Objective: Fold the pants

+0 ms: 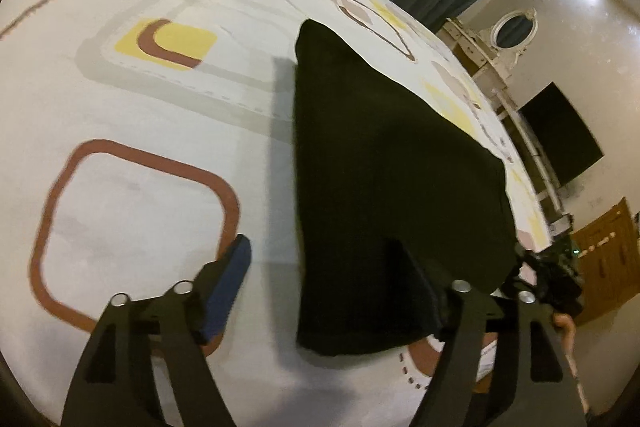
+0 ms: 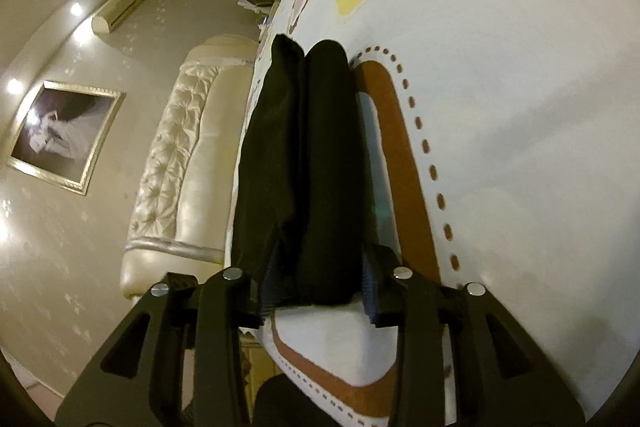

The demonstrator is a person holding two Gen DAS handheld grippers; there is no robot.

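A white bedsheet [image 1: 132, 131] with brown and yellow shapes covers the bed. The black pants [image 1: 384, 171] lie folded on it near the edge. The left gripper [image 1: 320, 267] stands wide open, one finger over the cloth, gripping nothing. The right gripper [image 2: 320, 275] seems clamped on the pants' thick near end.

2 grippers, left spread, right clamped.
Left gripper [image 1: 324, 259] jaws wide, lower frame, gripping nothing; right gripper [image 2: 316, 267] pads pinch black pants [image 2: 308, 155], lower centre.
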